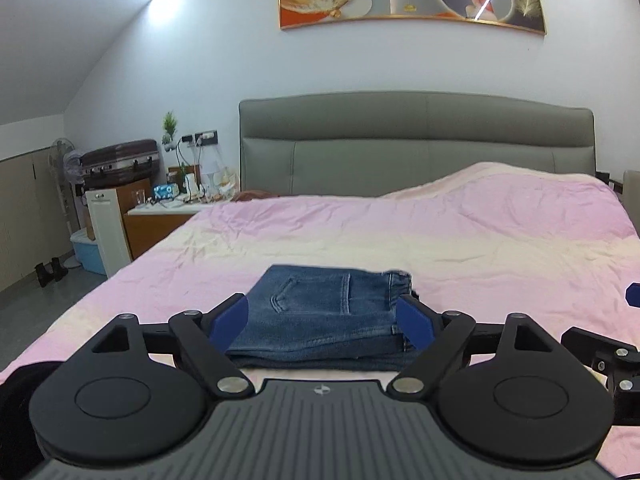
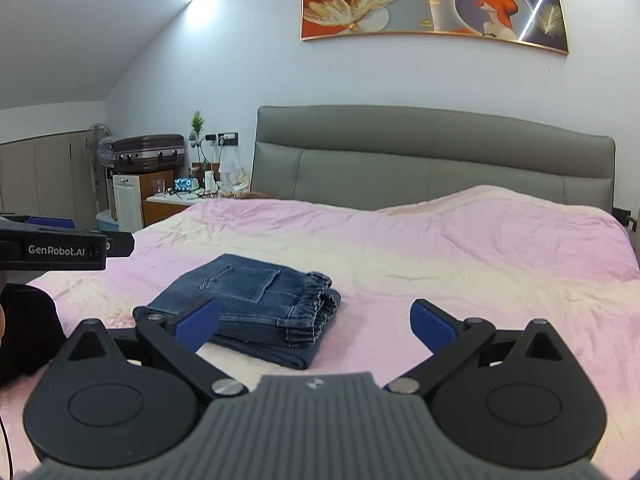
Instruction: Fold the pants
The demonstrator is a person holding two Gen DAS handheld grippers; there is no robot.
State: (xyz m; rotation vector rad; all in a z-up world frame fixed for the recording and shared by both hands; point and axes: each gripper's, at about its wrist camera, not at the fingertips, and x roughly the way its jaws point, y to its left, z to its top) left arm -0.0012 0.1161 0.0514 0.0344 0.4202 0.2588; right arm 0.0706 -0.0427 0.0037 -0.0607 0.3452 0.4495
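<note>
I read the left gripper [image 1: 322, 314] as fully spread: its two blue pads [image 1: 230, 320] stand wide apart with nothing pinched between them. The folded pants [image 1: 320, 312] lie flat on the pink bedspread [image 1: 480, 248] directly ahead of this gripper, framed between the pads but beyond them; whether a pad touches the denim I cannot tell. A back pocket faces up, and the gathered waistband sits toward the gripper's right pad.

I read the right gripper [image 2: 316, 324] as equally spread, with empty jaws. From its wrist camera, the pants [image 2: 248, 300] lie ahead and to the left of the gripper's centre line. The left pad overlaps the near edge of the stack in the picture; the right pad stands over bare bedspread [image 2: 500, 264]. The elastic waistband faces the gap between the pads.

The left gripper's black body [image 2: 56, 246] enters the right wrist view at the far left, level with the far side of the pants.

Beyond both grippers, I see a grey headboard [image 1: 416, 140].
</note>
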